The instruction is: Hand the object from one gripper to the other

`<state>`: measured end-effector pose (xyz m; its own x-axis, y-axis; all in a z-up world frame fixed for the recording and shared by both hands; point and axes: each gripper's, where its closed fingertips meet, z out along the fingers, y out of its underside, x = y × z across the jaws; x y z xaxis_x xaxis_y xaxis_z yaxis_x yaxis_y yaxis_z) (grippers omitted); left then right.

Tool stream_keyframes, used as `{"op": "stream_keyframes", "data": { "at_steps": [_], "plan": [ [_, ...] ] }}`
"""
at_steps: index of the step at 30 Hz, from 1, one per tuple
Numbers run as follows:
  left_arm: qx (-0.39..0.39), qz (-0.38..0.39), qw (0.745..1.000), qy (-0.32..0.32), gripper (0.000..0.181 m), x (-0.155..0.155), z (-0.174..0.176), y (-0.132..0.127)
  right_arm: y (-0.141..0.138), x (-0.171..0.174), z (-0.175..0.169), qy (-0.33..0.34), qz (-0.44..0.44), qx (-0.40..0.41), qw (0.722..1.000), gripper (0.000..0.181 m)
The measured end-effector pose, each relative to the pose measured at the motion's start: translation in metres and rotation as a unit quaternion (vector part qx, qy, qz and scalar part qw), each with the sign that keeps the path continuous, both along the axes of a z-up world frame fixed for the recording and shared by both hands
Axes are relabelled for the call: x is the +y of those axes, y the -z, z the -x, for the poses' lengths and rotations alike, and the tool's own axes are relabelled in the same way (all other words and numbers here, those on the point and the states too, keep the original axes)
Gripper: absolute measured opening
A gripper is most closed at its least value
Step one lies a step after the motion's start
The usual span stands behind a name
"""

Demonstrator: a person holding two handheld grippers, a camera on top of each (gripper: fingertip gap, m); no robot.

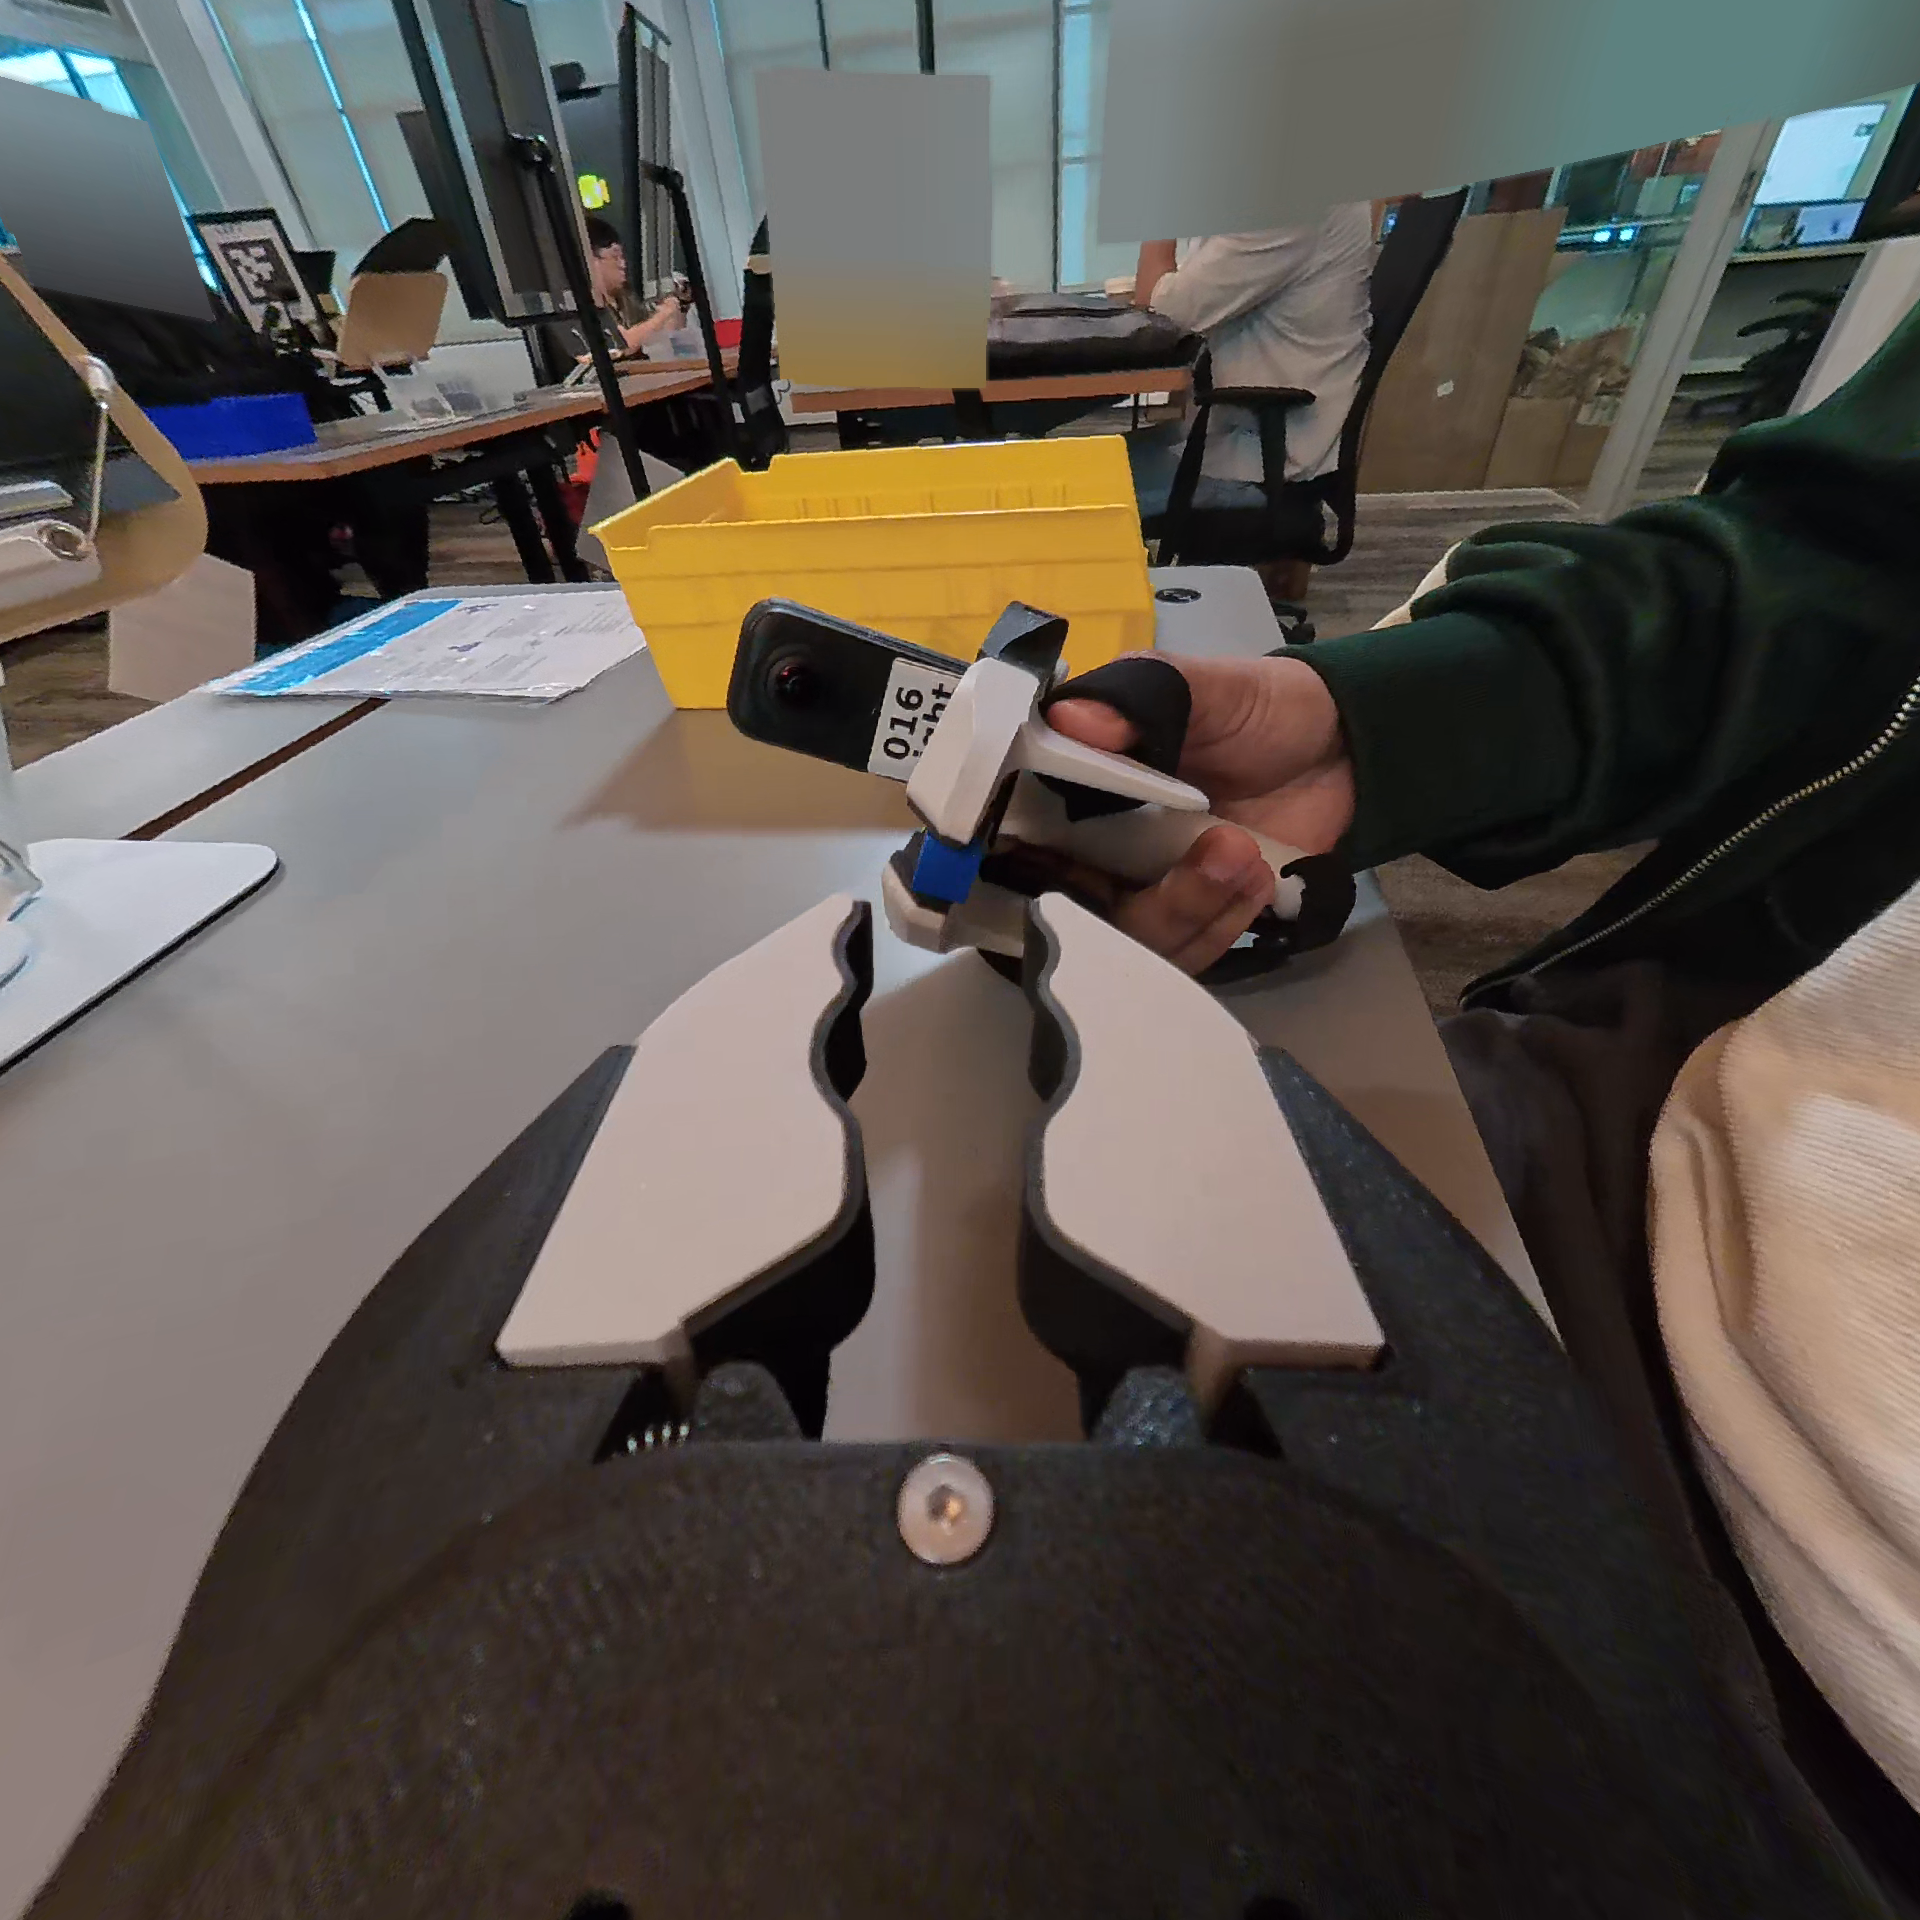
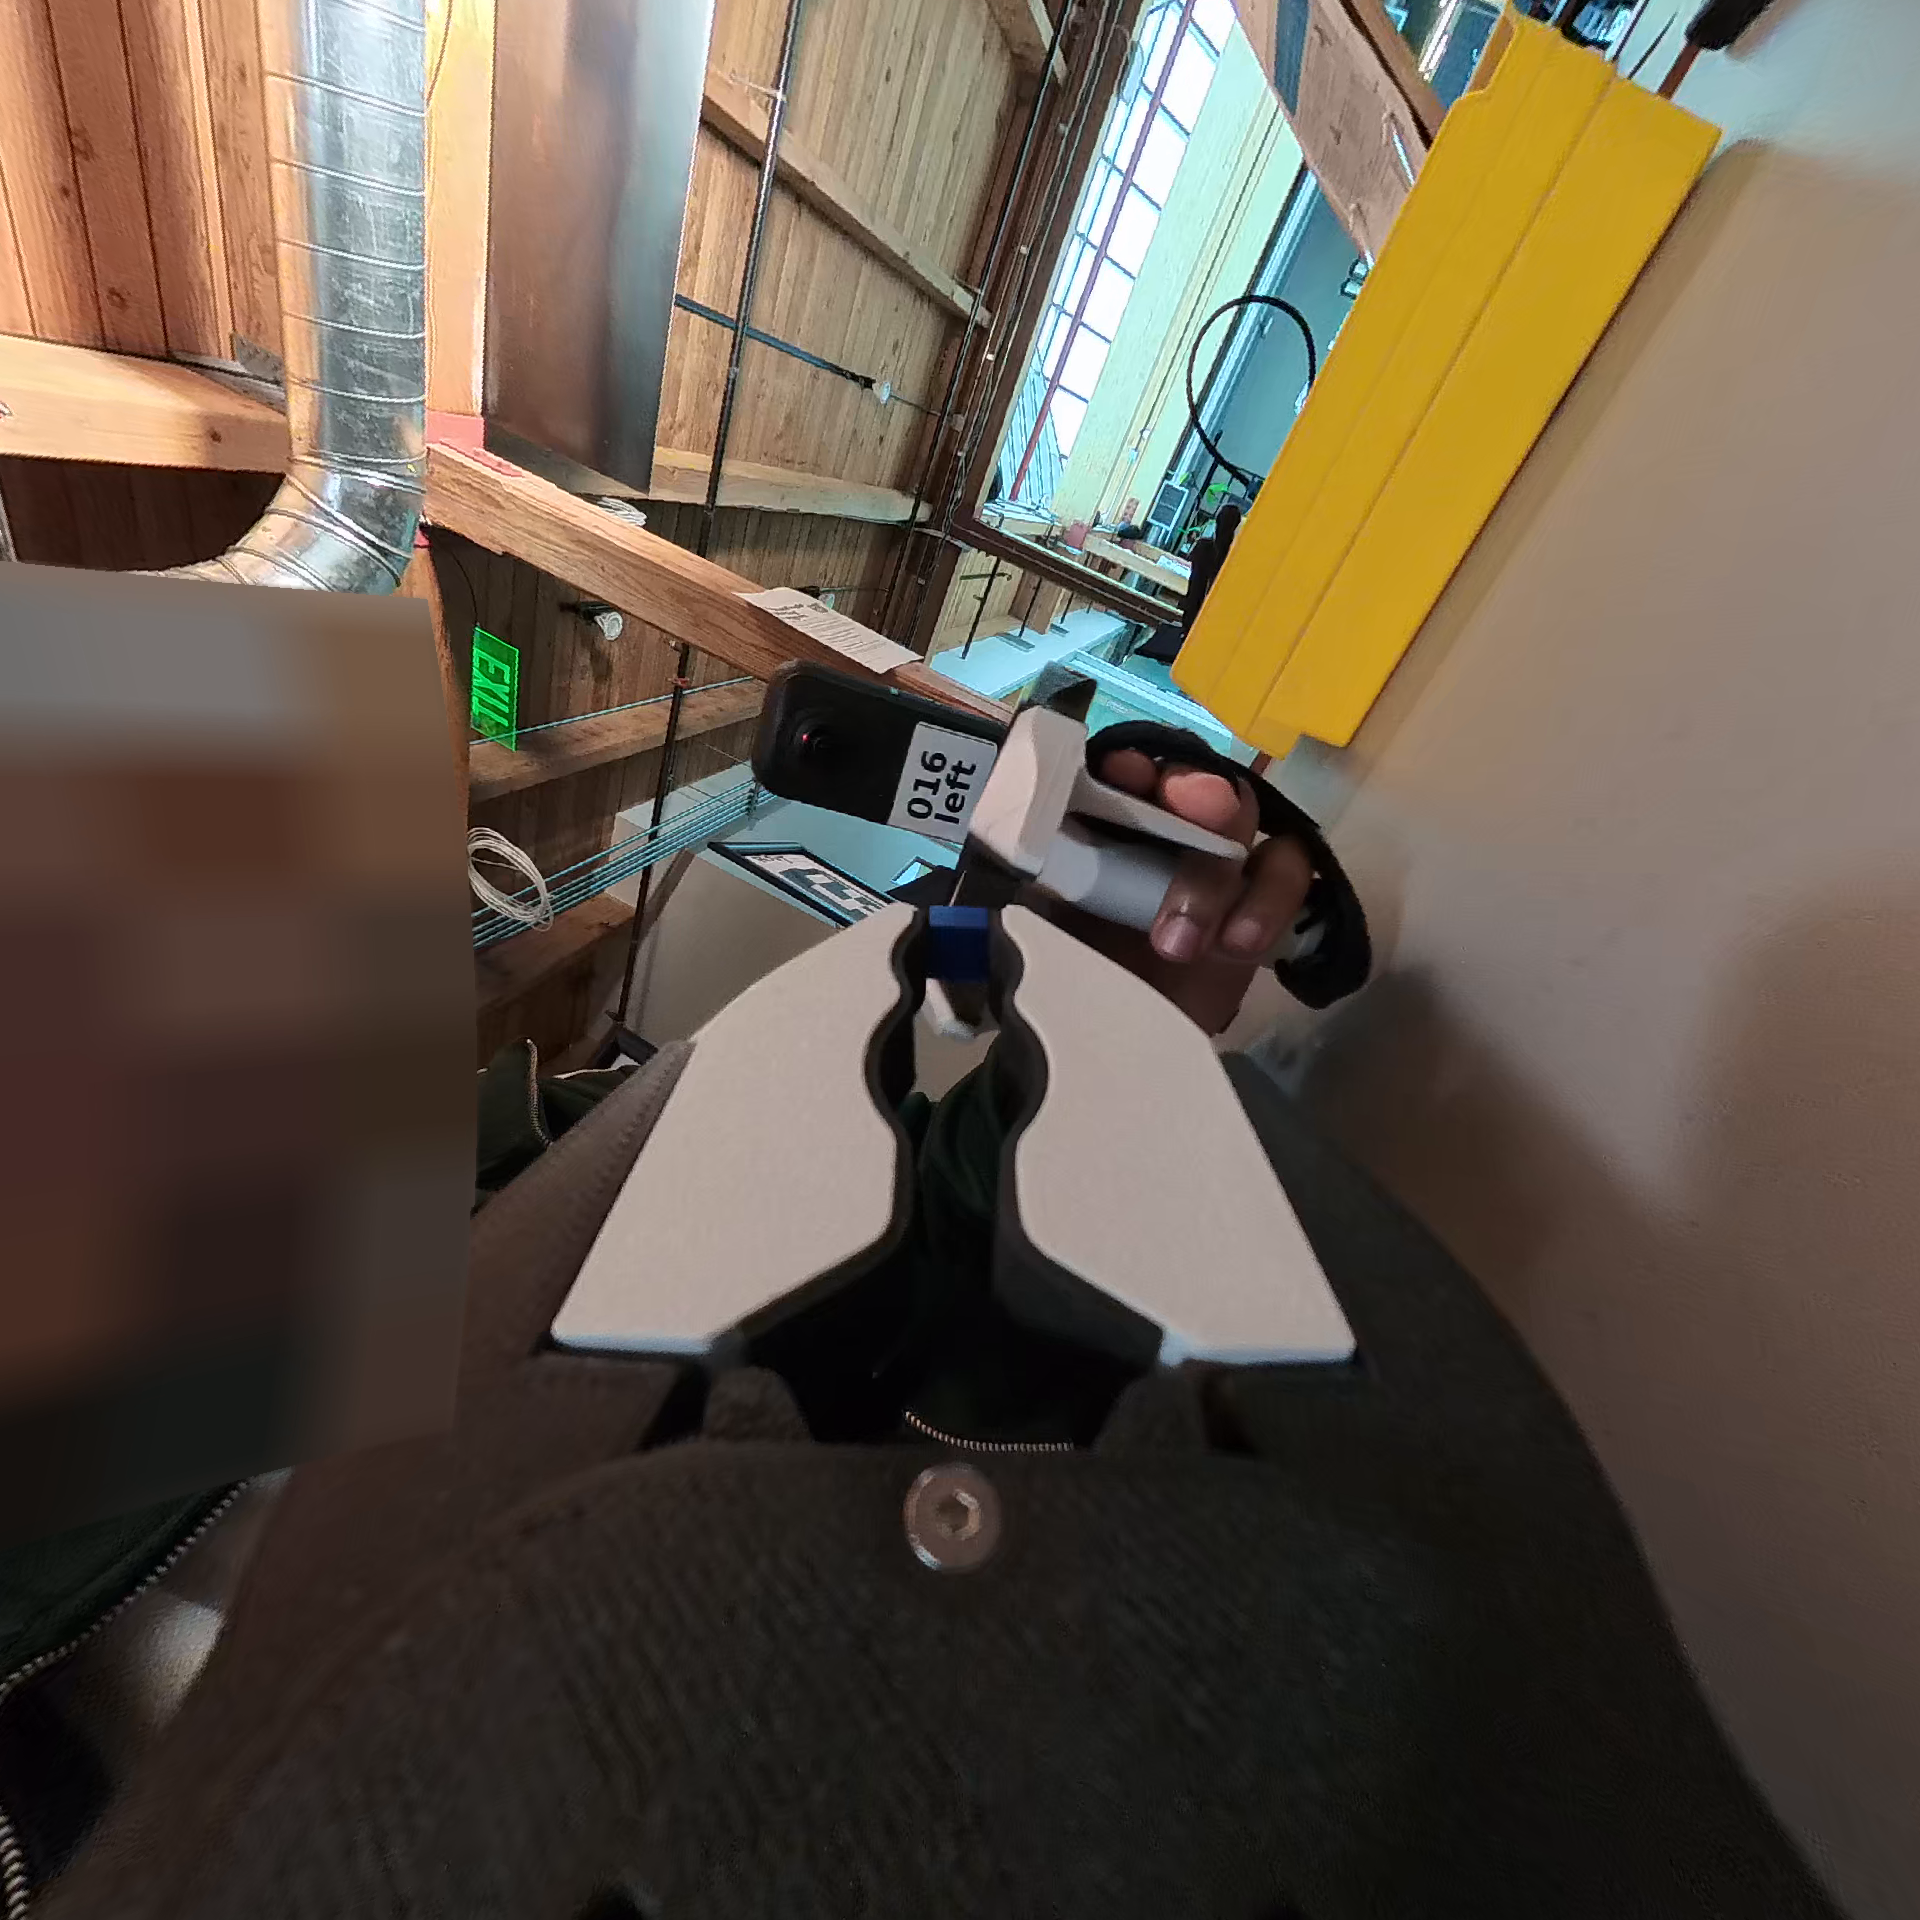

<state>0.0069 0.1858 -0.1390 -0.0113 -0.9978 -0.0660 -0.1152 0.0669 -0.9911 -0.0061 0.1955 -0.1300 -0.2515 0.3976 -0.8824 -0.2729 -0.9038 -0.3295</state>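
A small blue block (image 1: 943, 871) is pinched between the fingertips of my right gripper (image 2: 953, 940), which is shut on it; the block also shows in the right wrist view (image 2: 956, 951). In the left wrist view the right gripper comes in from the right, held by a hand (image 1: 1257, 758) in a green sleeve. My left gripper (image 1: 948, 920) is open, its two white fingers standing on either side of the right gripper's tips, just below the block. I cannot see the left fingers touching the block. Both grippers hover above the grey table (image 1: 416, 987).
A yellow bin (image 1: 883, 561) stands on the table just behind the grippers. Printed sheets (image 1: 436, 649) lie at the back left, and a white base plate (image 1: 125, 914) at the left edge. The person's body (image 1: 1766, 1247) fills the right side. People sit at desks behind.
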Motion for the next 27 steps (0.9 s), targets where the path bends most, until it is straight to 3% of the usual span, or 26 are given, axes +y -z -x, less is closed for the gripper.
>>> {"op": "stream_keyframes", "data": {
  "at_steps": [6, 8, 10, 13, 16, 22, 24, 27],
  "plan": [
    [0.000, 0.023, 1.000, -0.004, 0.028, 0.002, 0.000, 0.001, -0.011, -0.001, -0.002, 0.027, -0.055, 0.001, 0.998, 0.011],
    [-0.011, 0.069, 0.998, 0.003, 0.028, 0.002, 0.000, -0.001, -0.020, 0.000, -0.006, 0.062, -0.117, -0.008, 0.991, 0.011],
    [-0.044, 0.172, 0.984, 0.035, 0.027, -0.001, 0.002, -0.008, -0.029, 0.000, -0.011, 0.112, -0.209, -0.038, 0.971, 0.010],
    [-0.113, 0.356, 0.922, 0.102, 0.031, 0.000, 0.007, -0.025, -0.036, -0.003, -0.014, 0.191, -0.384, -0.126, 0.894, 0.010],
    [-0.115, 0.432, 0.883, 0.143, 0.030, -0.004, 0.007, -0.025, -0.034, -0.009, -0.010, 0.221, -0.514, -0.210, 0.802, 0.011],
    [-0.132, 0.554, 0.792, 0.218, 0.030, -0.010, 0.007, -0.031, -0.016, -0.010, 0.002, 0.215, -0.592, -0.305, 0.714, 0.010],
    [-0.119, 0.576, 0.776, 0.230, 0.027, -0.012, 0.008, -0.027, -0.016, -0.010, 0.002, 0.224, -0.618, -0.333, 0.675, 0.010],
    [-0.094, 0.579, 0.779, 0.220, 0.023, -0.014, 0.004, -0.019, -0.008, -0.012, 0.006, 0.215, -0.653, -0.369, 0.626, 0.010]
  ]
}}
